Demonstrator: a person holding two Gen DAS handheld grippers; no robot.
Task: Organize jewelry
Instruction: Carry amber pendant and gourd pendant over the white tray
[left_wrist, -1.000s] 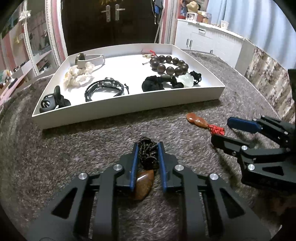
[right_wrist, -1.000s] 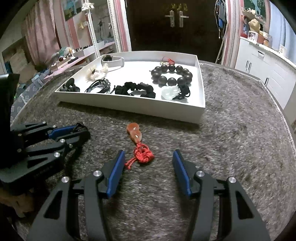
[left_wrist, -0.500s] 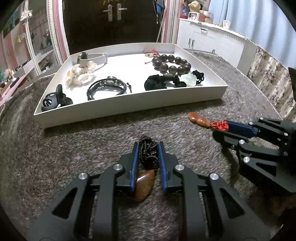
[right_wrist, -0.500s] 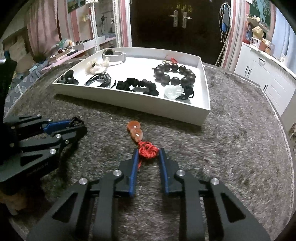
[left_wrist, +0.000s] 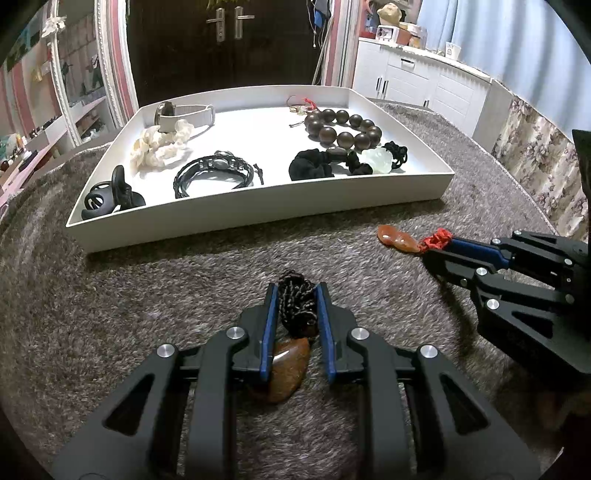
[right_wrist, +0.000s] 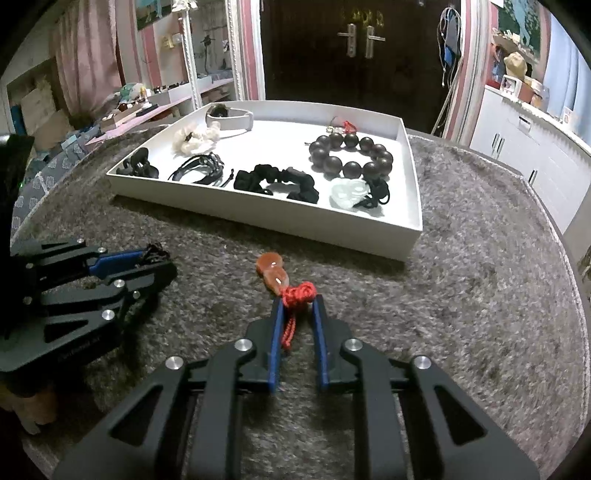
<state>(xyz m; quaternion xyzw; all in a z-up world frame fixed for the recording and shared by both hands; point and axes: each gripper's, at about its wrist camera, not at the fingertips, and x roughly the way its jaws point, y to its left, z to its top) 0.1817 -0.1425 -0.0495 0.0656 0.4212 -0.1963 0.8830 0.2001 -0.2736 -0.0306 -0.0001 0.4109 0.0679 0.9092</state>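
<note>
My left gripper (left_wrist: 295, 291) is shut on the dark braided cord (left_wrist: 297, 302) of a brown stone pendant (left_wrist: 286, 369) that hangs between the fingers above the grey carpet. My right gripper (right_wrist: 298, 301) is shut on the red knotted cord (right_wrist: 299, 293) of an orange gourd pendant (right_wrist: 272, 271) that lies on the carpet ahead of it. In the left wrist view the right gripper (left_wrist: 428, 251) is at the right with the gourd pendant (left_wrist: 397, 238) at its tip. The white tray (left_wrist: 258, 206) stands beyond both, holding several pieces.
In the tray lie a dark bead bracelet (left_wrist: 343, 127), a black scrunchie (left_wrist: 314, 166), a pale jade pendant (left_wrist: 378, 158), a black braided bracelet (left_wrist: 214, 171), a white scrunchie (left_wrist: 159, 147), a watch (left_wrist: 184, 114) and a black clip (left_wrist: 110, 194). White cabinets (left_wrist: 424, 81) stand behind.
My right gripper moved forward to the red cord and shut on it. My left gripper stayed shut on the dark cord, nearly still.
</note>
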